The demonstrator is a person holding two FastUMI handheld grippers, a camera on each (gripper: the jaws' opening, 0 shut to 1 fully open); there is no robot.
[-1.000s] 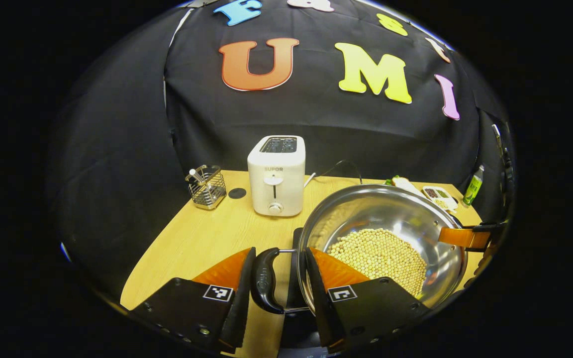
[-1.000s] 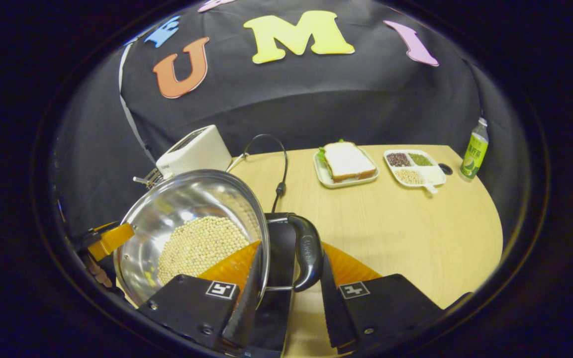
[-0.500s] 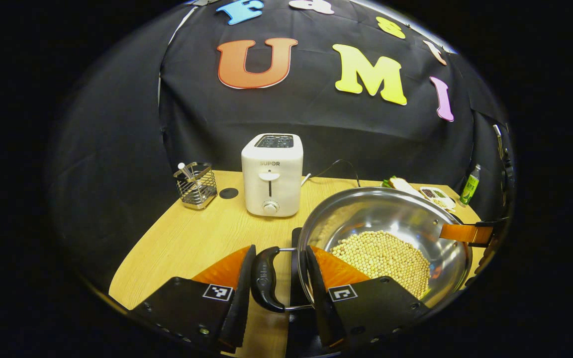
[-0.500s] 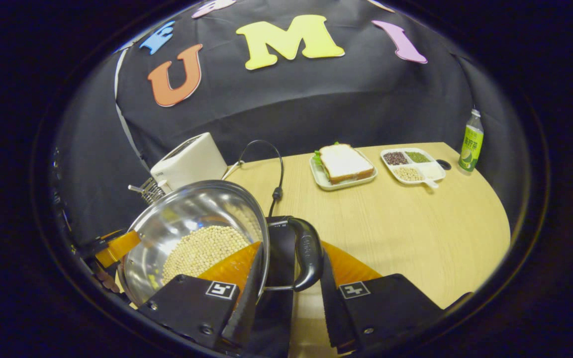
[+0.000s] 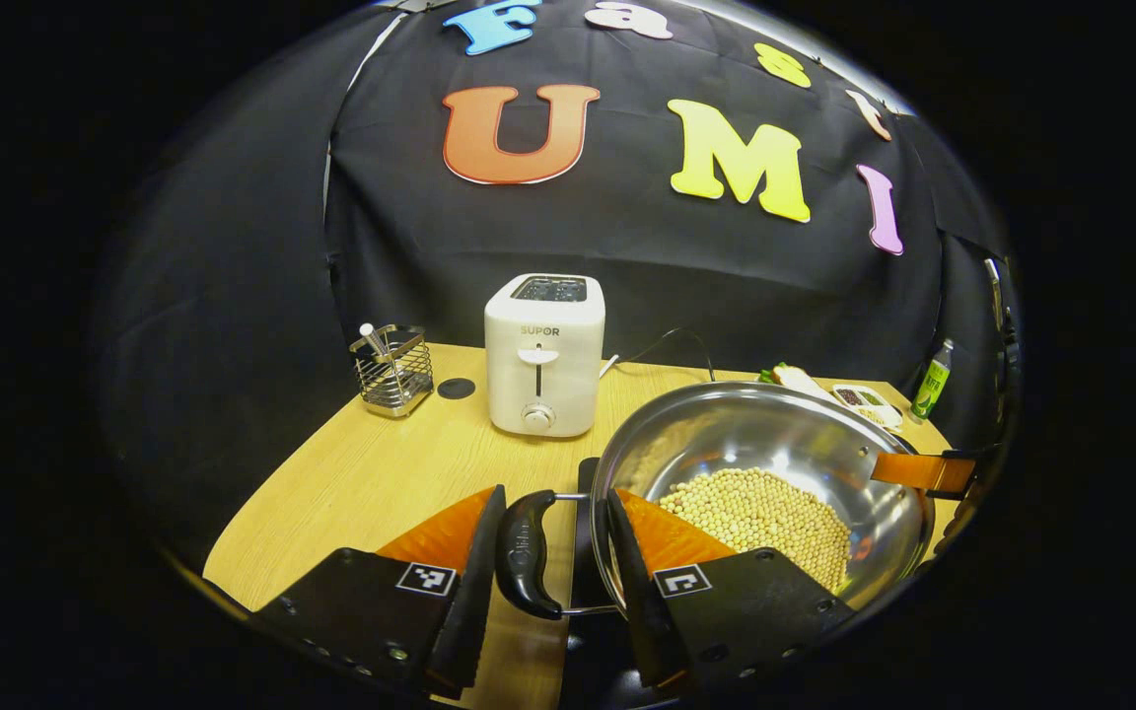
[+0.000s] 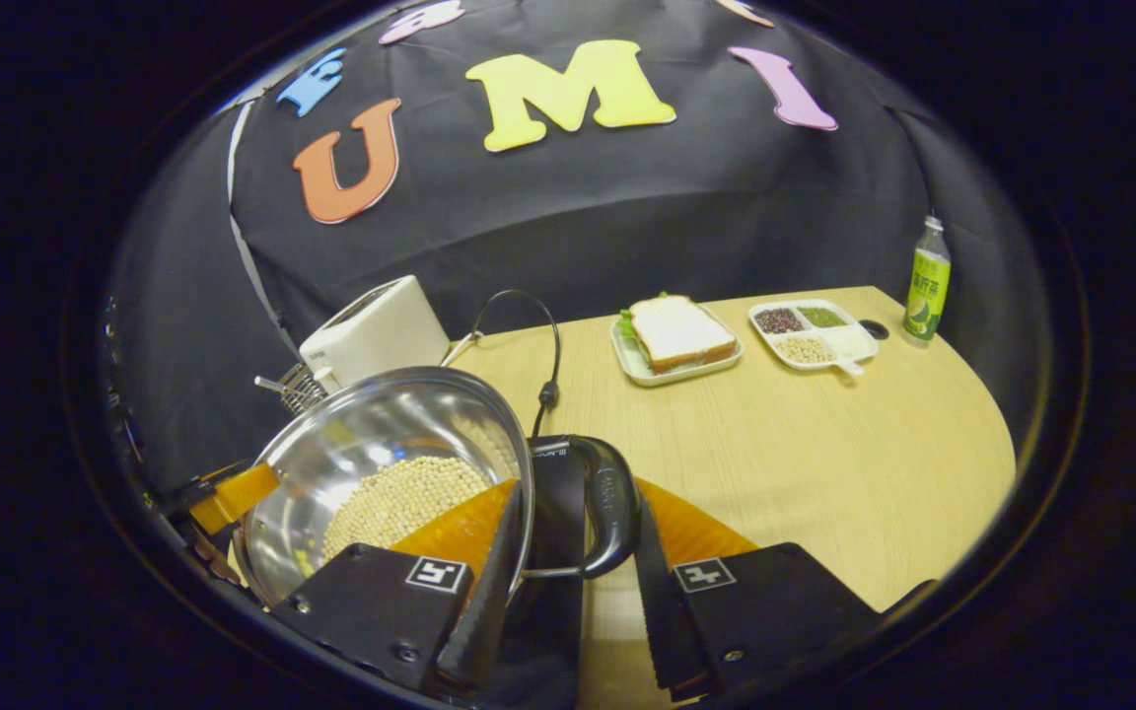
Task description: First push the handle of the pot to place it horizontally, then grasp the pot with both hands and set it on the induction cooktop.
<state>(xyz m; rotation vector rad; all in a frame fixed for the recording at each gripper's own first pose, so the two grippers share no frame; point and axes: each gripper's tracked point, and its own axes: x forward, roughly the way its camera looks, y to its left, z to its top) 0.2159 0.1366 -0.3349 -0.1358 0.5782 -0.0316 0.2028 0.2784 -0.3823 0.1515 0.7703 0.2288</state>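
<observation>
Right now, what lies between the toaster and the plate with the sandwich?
In the right gripper view, a black power cord loops over bare table between the toaster and the sandwich plate.

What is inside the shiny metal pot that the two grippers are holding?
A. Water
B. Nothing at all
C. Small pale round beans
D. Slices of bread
C: the pot holds a heap of small pale round beans in its bottom, seen in both the left and right gripper views.

Open table right of pot; toaster stands close behind.
</observation>
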